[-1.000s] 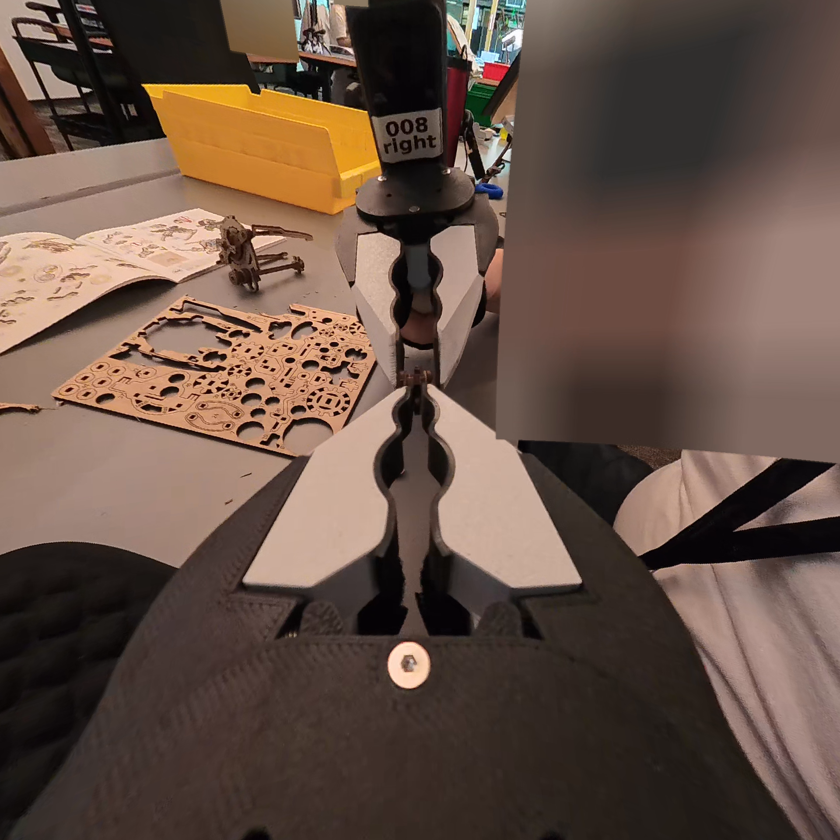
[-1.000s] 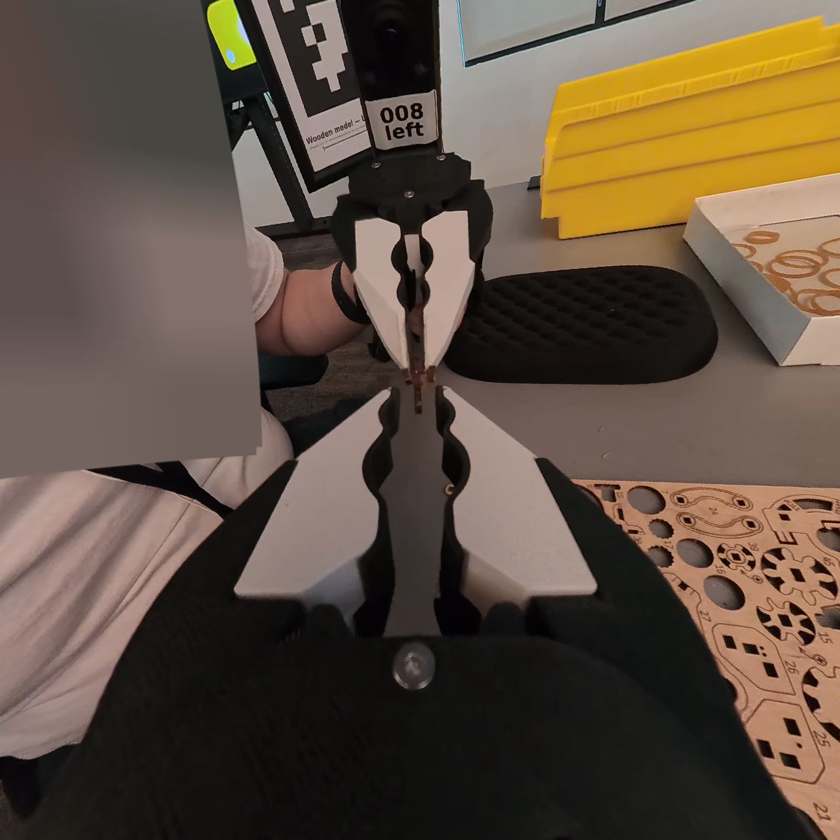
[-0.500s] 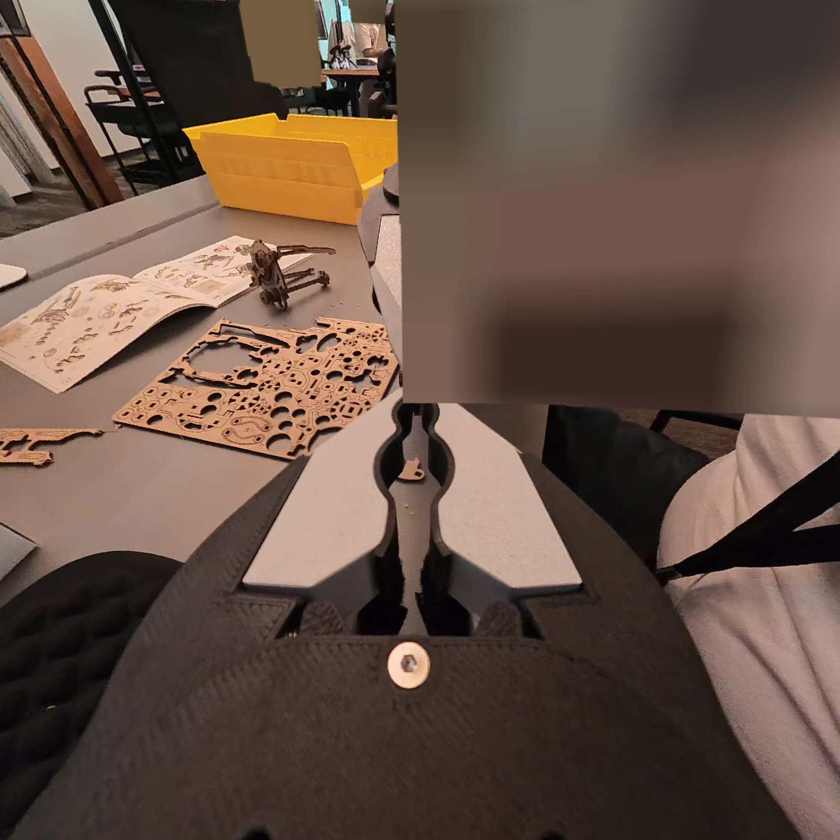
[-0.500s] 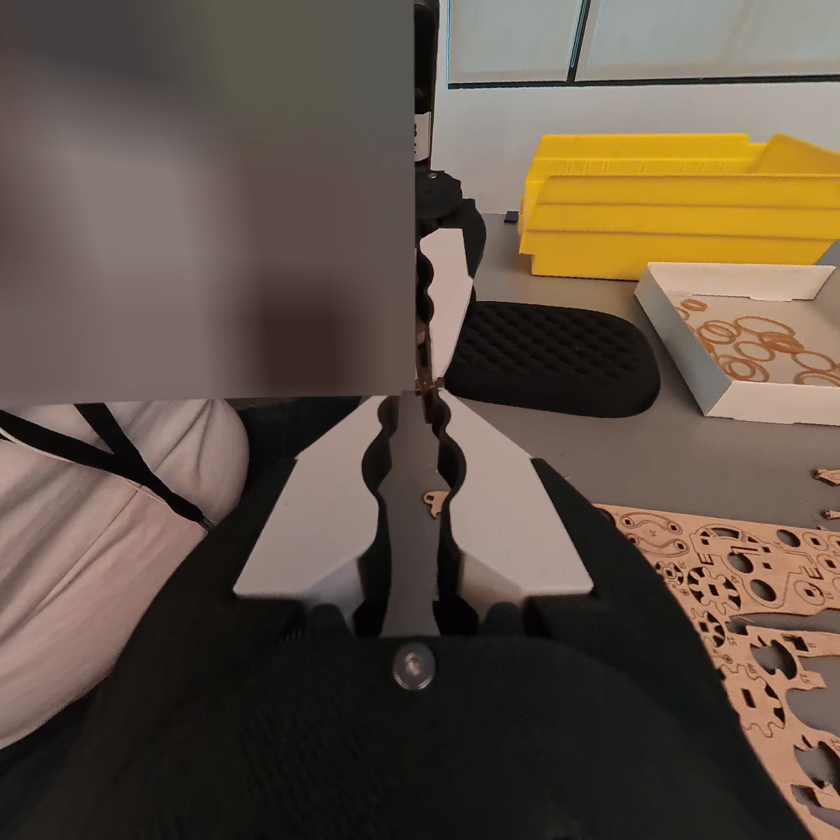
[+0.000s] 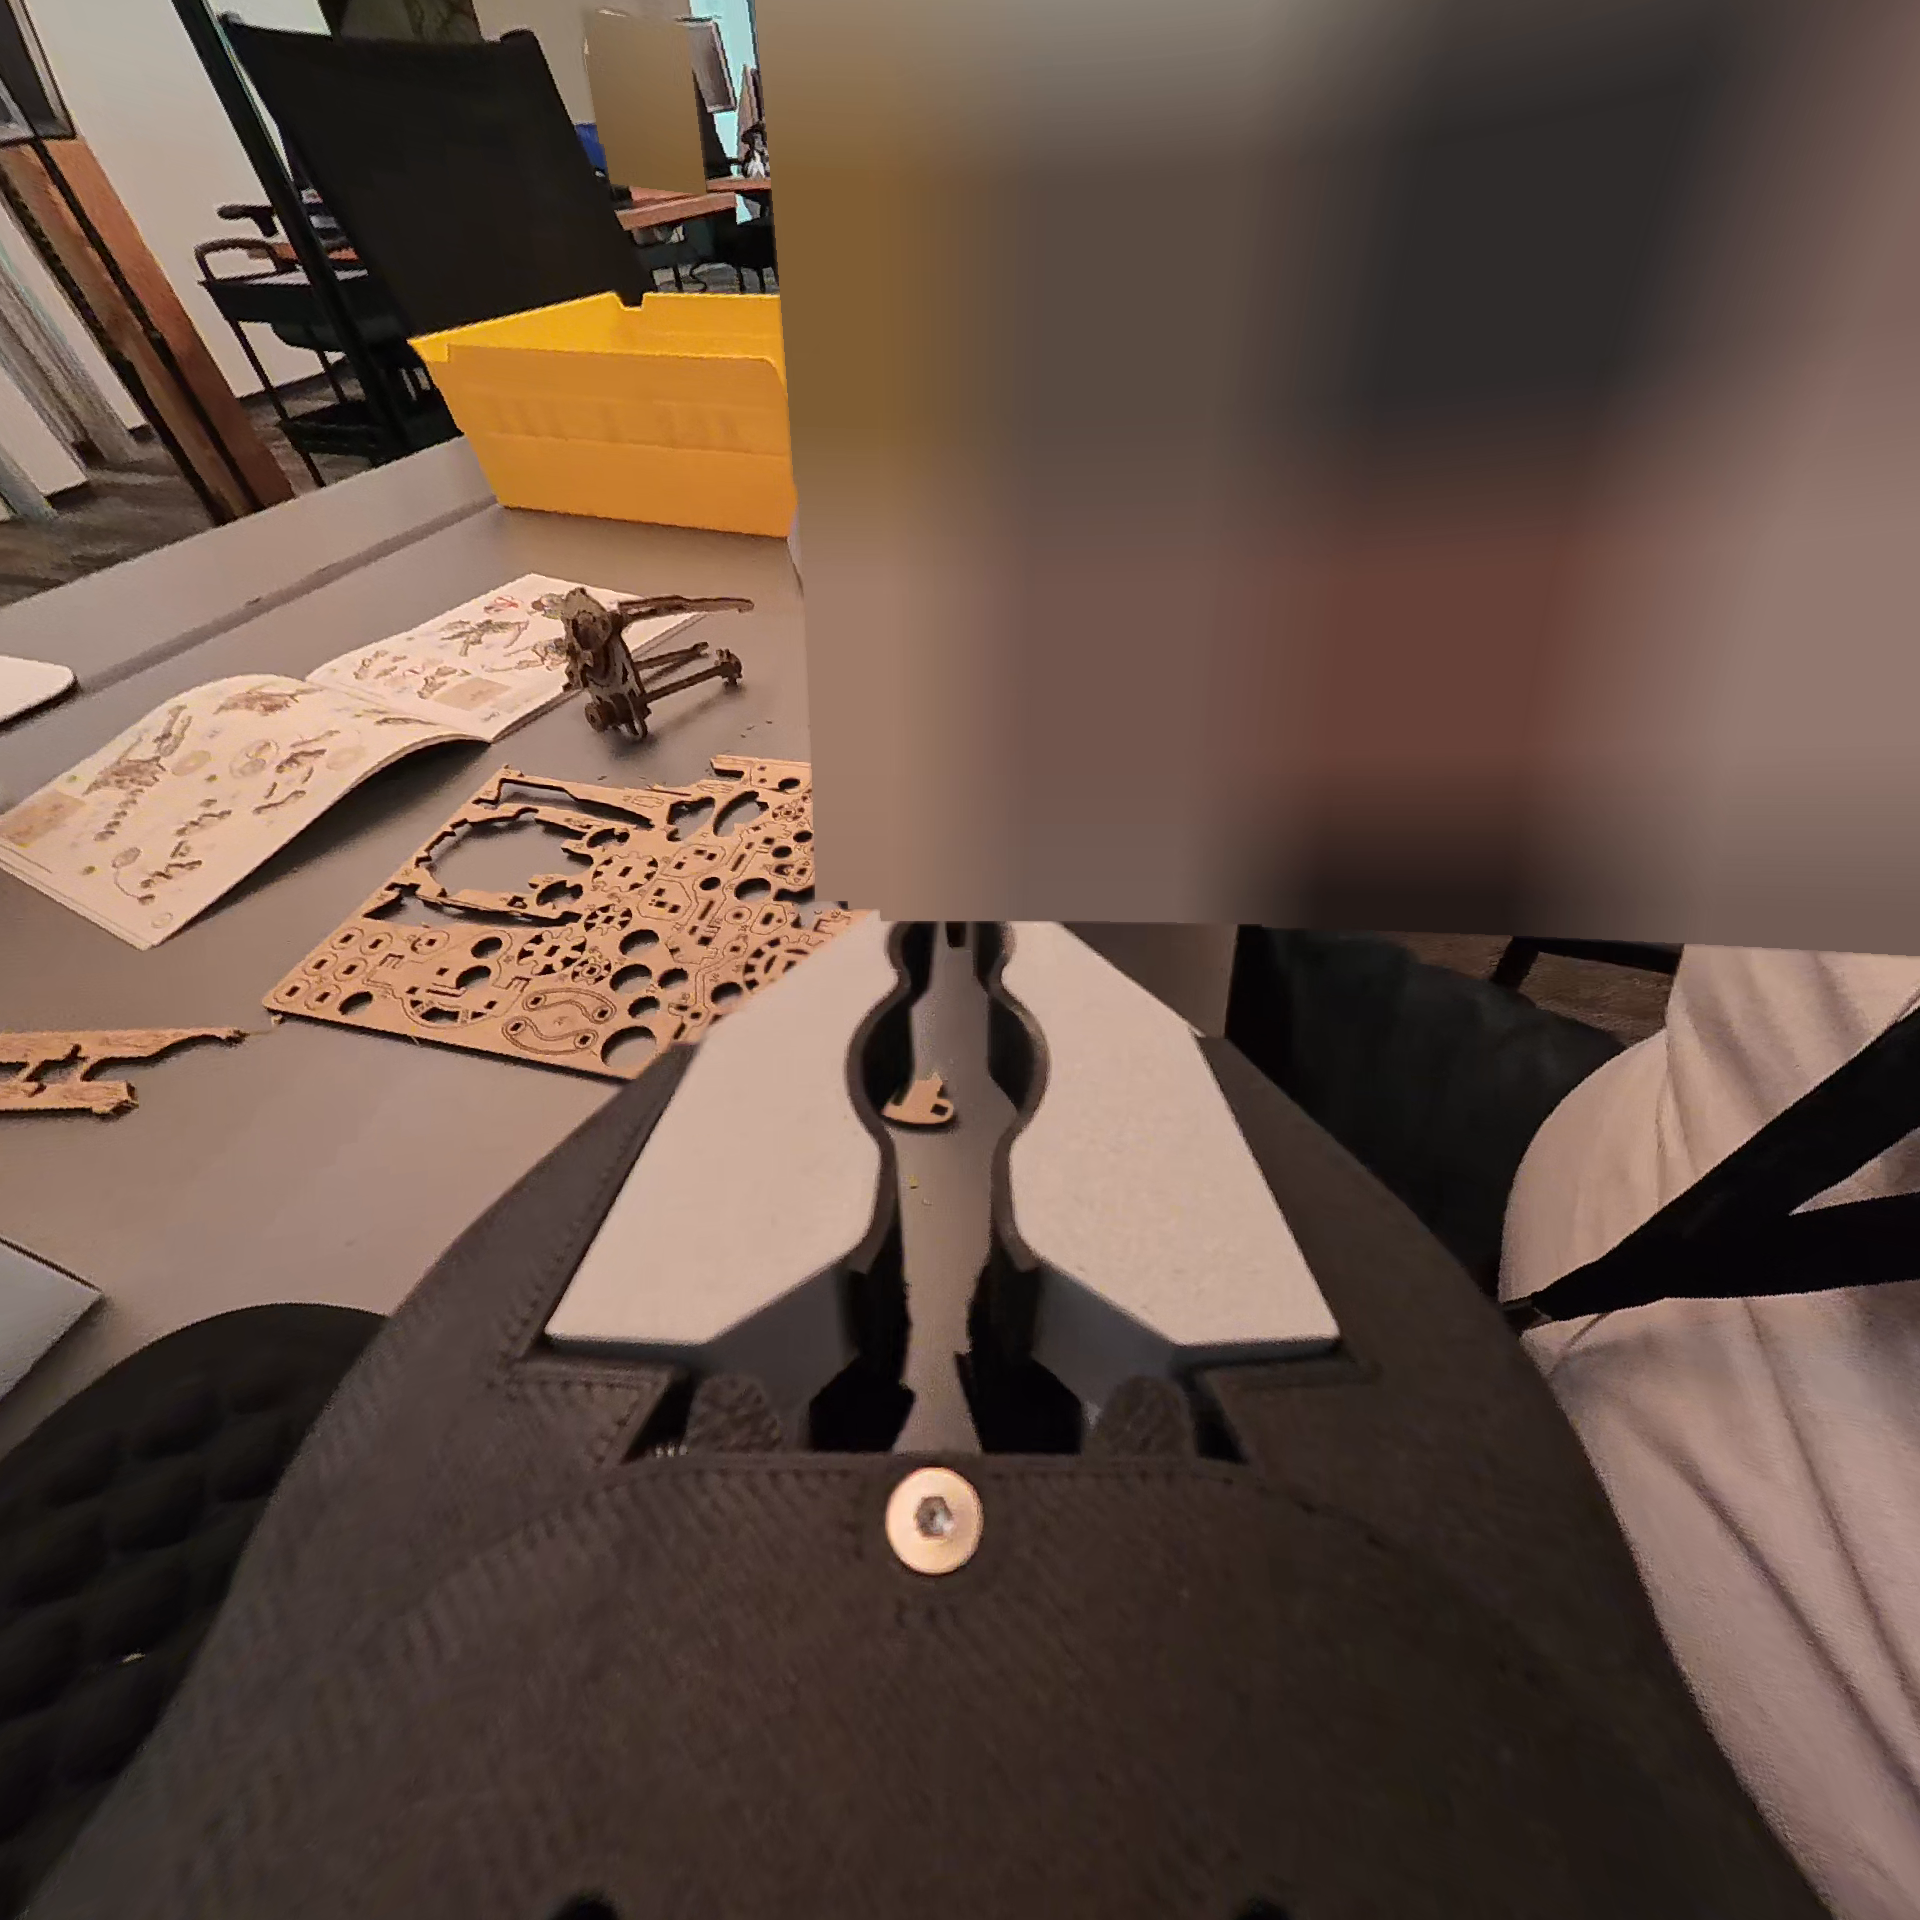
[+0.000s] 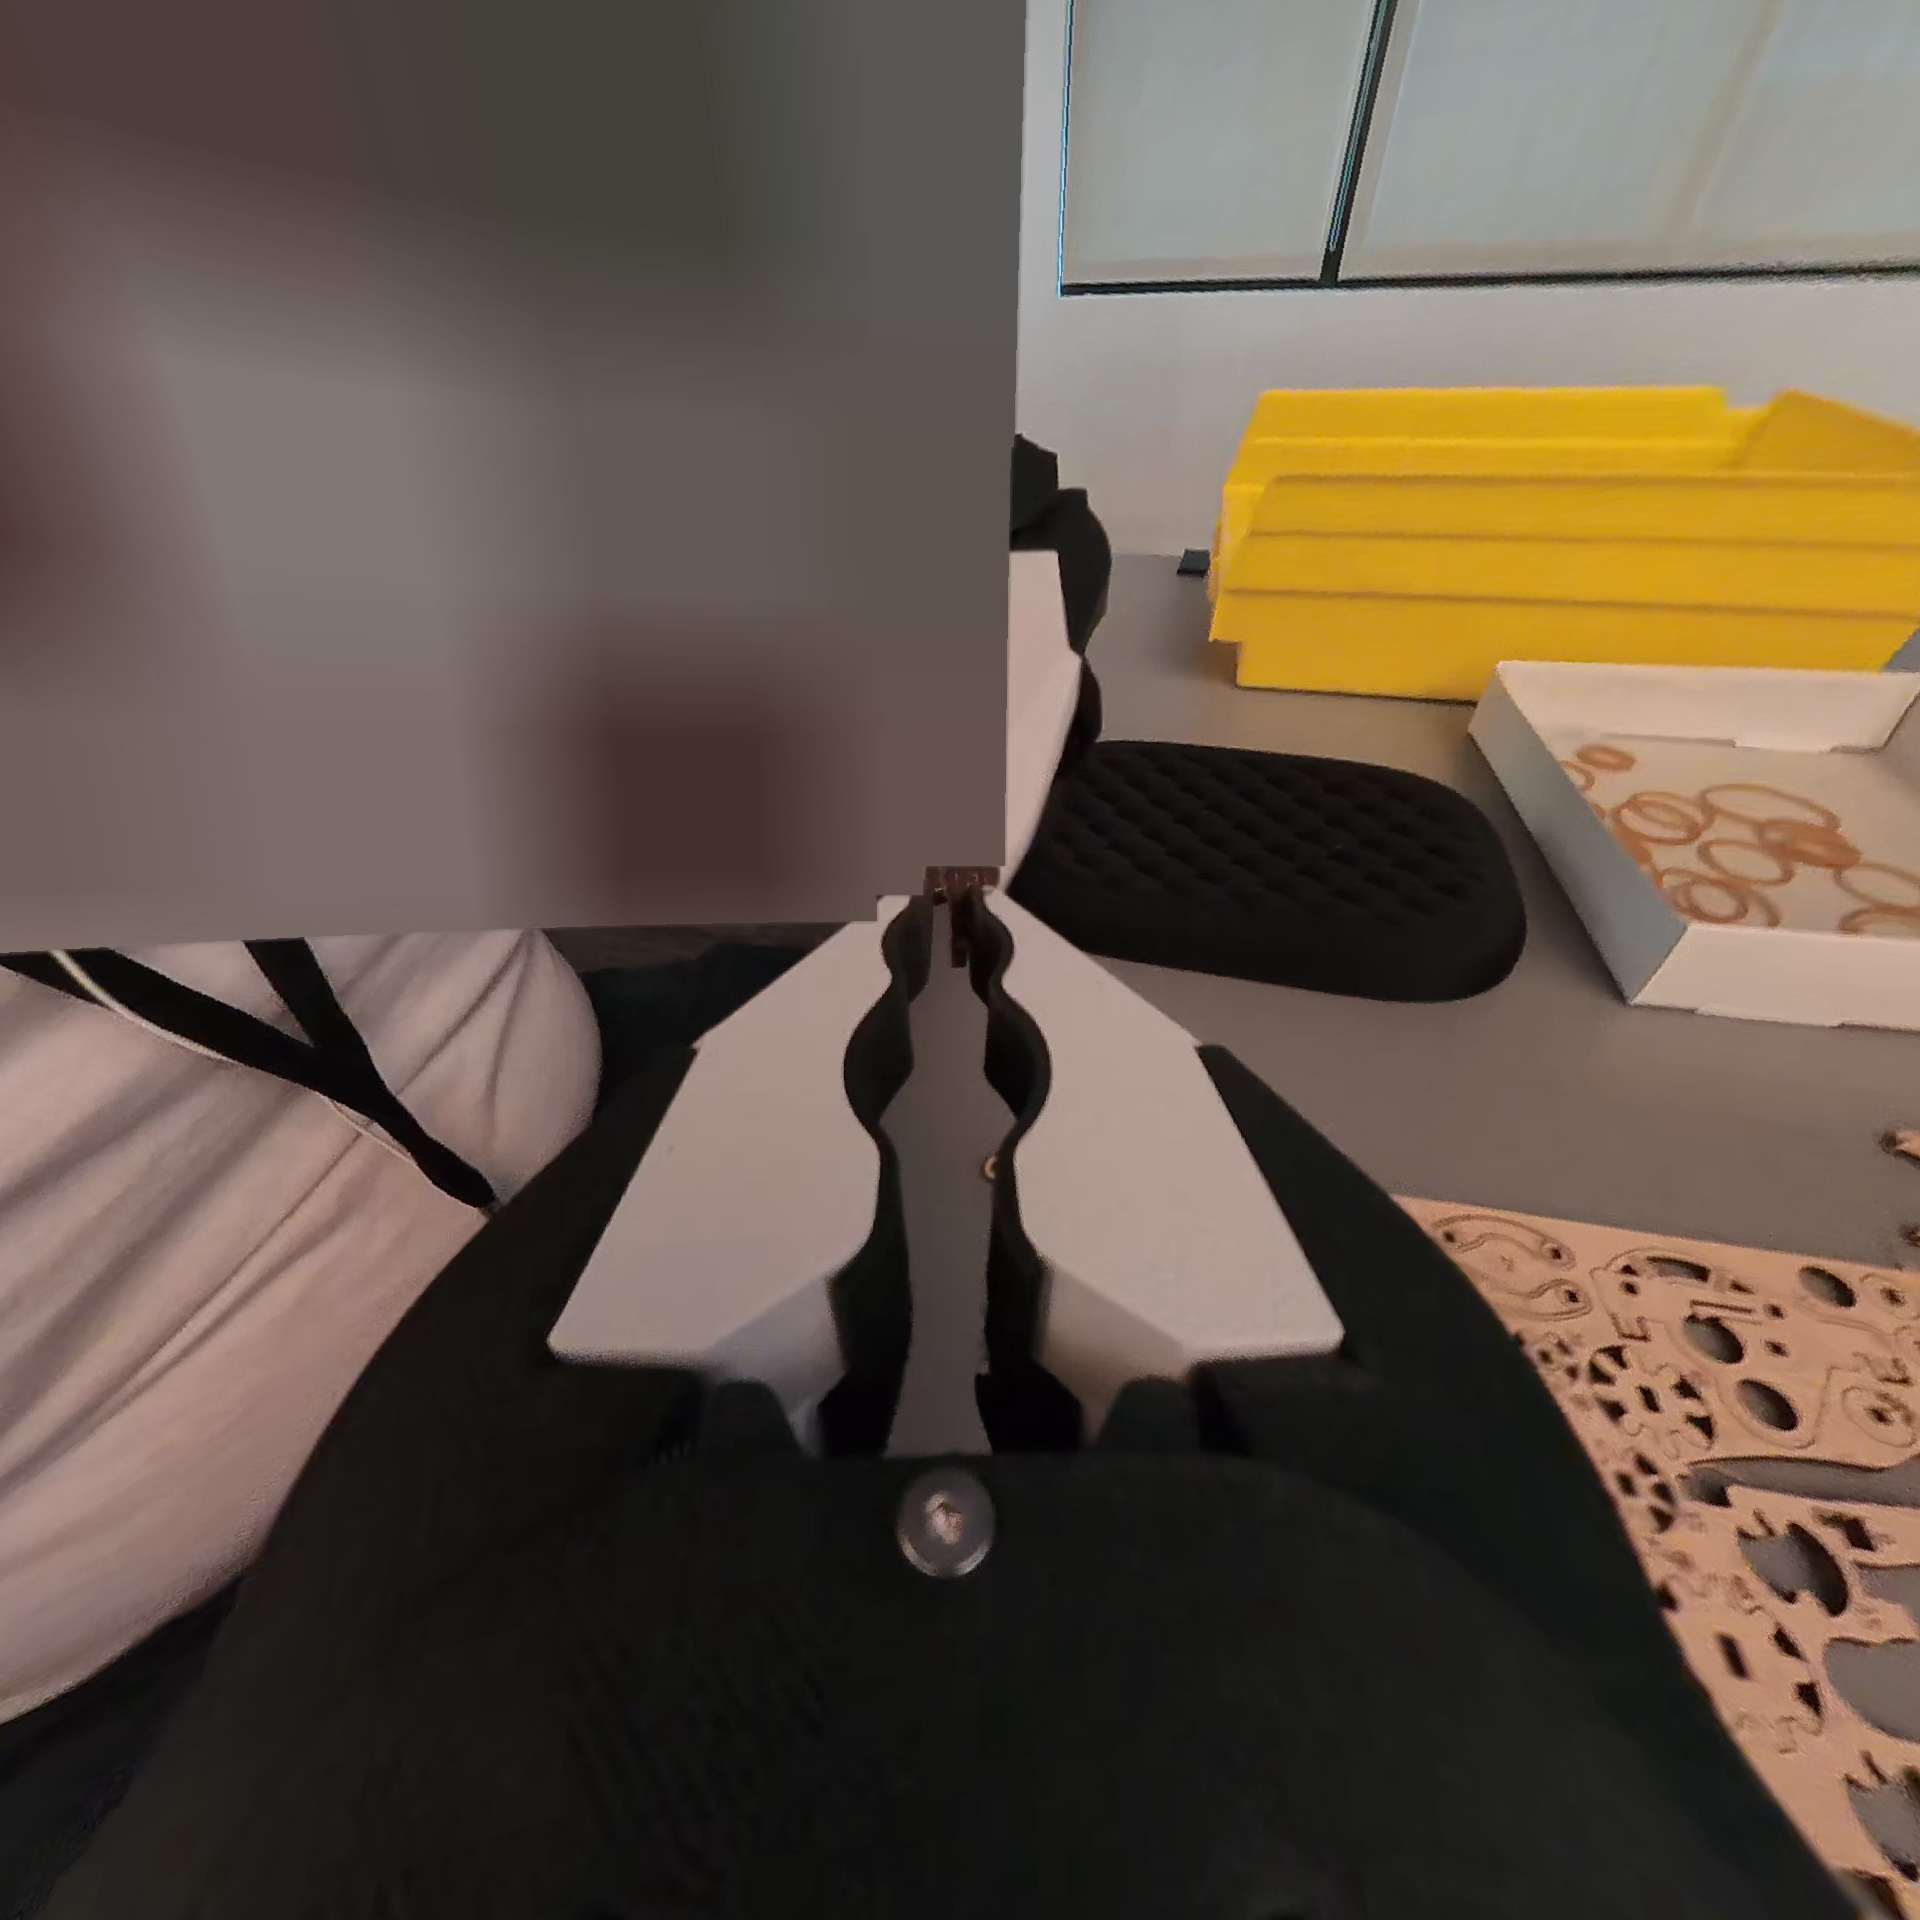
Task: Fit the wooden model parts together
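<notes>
My right gripper (image 6: 956, 914) is shut on a small dark wooden part (image 6: 961, 881) at its tips, held in the air in front of a person's white shirt (image 6: 208, 1195). One finger (image 6: 1039, 707) of the left gripper shows just above that part, and the rest is behind a blurred patch. In the left wrist view my left gripper (image 5: 945, 940) has its jaws nearly together, with the tips hidden by the patch. A small loose wooden piece (image 5: 920, 1107) lies on the table below its fingers. A part-built wooden model (image 5: 623, 665) stands on the table.
A punched wooden sheet (image 5: 582, 935) (image 6: 1714, 1403) lies flat by an open booklet (image 5: 208, 769). A yellow bin (image 5: 623, 416) (image 6: 1558, 582) stands at the back. A white tray (image 6: 1538, 831) holds wooden rings. A black pad (image 6: 1268, 862) and a wooden strip (image 5: 62, 1070) lie nearby. My left and right fingertips are right by each other. The small loose wooden piece (image 5: 920, 1107) is about 8 cm from my left fingertips.
Both grippers have swung and tilted while staying tip to tip. The blurred patch now covers the facing gripper. The loose piece on the table has come into the left wrist view.
</notes>
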`<state>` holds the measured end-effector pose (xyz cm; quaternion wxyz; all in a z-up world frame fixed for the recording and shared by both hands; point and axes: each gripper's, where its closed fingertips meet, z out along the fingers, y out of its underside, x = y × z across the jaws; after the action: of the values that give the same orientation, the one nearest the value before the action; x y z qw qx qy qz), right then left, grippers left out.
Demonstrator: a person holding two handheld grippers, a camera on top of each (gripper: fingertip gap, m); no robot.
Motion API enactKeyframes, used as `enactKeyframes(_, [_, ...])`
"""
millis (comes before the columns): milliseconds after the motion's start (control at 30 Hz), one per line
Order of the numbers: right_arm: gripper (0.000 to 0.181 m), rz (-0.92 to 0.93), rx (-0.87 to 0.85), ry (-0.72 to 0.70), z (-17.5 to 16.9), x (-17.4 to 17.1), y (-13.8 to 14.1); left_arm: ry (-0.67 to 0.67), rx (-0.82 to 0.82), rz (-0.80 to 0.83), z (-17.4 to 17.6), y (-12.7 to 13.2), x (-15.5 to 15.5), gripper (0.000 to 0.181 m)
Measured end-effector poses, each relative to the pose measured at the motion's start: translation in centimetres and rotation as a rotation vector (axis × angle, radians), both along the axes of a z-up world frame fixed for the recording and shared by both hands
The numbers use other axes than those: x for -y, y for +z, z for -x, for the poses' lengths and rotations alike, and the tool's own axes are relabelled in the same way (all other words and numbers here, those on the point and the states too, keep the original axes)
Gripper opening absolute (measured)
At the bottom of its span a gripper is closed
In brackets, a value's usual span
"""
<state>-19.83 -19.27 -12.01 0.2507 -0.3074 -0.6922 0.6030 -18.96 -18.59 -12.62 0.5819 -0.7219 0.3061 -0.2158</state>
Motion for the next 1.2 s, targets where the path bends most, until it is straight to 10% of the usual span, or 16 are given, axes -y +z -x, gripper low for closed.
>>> enactKeyframes(433, [0.005,-0.288,-0.282,-0.029,-0.9,1.1,0.9,0.044,-0.203,-0.199,-1.0,0.7,0.3,0.02])
enactKeyframes(1200, [0.016,-0.278,-0.24,-0.029,-0.7,1.1,0.5,0.04,-0.296,-0.247,-1.2,0.1,0.5,0.011])
